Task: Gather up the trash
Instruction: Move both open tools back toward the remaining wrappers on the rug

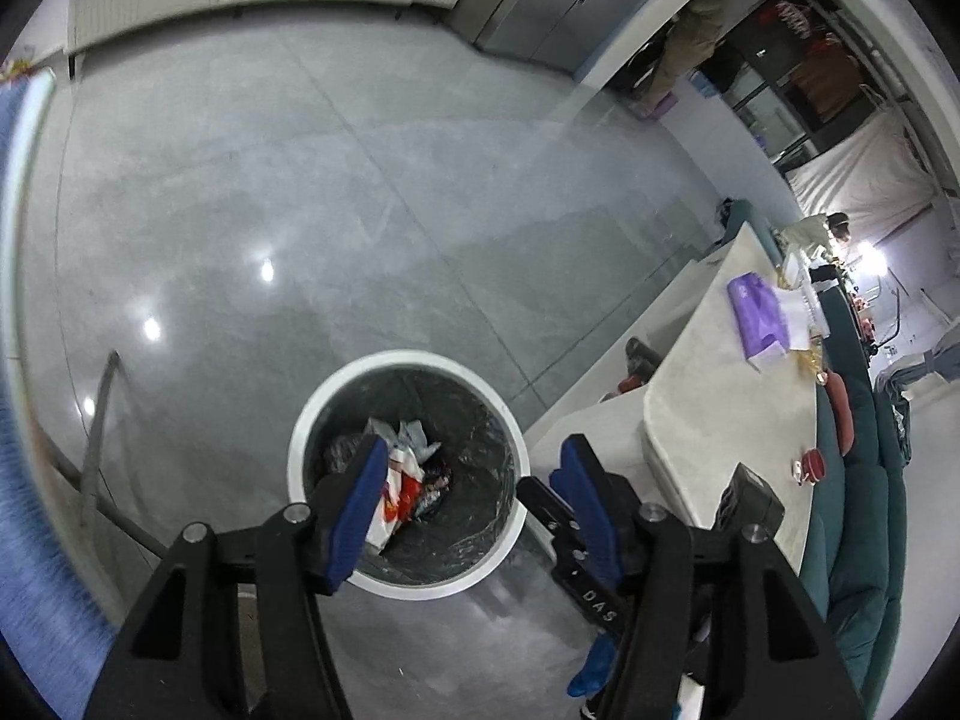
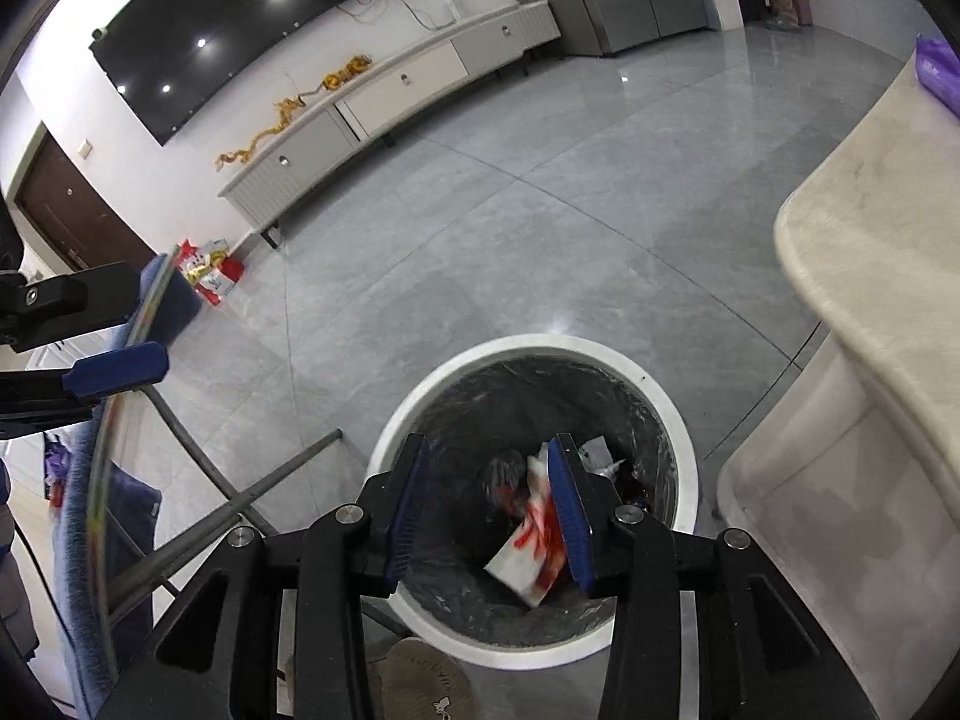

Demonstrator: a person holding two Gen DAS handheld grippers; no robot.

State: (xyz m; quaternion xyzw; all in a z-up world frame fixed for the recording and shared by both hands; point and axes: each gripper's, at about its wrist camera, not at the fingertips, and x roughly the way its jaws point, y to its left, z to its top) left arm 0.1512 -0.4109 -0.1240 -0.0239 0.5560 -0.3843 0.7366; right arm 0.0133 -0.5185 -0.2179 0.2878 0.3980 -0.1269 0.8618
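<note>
Both poised above white-rimmed bin (image 2: 684,468). Right gripper (image 2: 489,504) spread, pinching nothing; red-and-white wrapper (image 2: 528,546) below its fingers, inside bin. Left gripper (image 1: 474,480) likewise spread, empty.

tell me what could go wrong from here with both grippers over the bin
1. The red-and-white wrapper shows between the right gripper's open fingers, above the other trash; it could snag on a pad instead of settling into the bin.
2. The left gripper sits toward the bin's table-side rim, so anything dropped from it might hit the rim and land on the floor.
3. The table edge is close beside the bin; a hasty lift could knock it.
</note>
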